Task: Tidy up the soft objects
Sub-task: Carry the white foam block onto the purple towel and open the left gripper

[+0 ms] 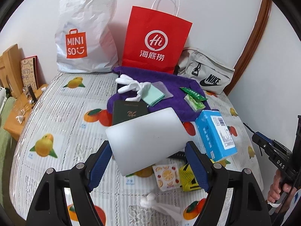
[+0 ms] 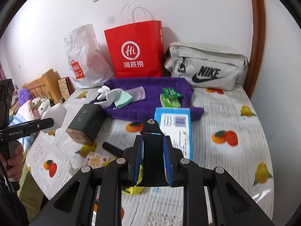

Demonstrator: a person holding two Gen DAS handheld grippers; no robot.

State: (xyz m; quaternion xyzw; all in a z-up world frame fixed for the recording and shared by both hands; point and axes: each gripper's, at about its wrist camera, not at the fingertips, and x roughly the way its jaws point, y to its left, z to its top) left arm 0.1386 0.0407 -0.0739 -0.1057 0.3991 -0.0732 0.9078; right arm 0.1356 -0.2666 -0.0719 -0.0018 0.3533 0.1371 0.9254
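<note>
The white foam block [image 1: 145, 139] sits squeezed between the left gripper's [image 1: 148, 162] blue pads, up above the bed [image 1: 62, 113], probably so it can be put away. The right gripper [image 2: 152, 156] is pinched tight on a black strap [image 2: 150, 131].
</note>
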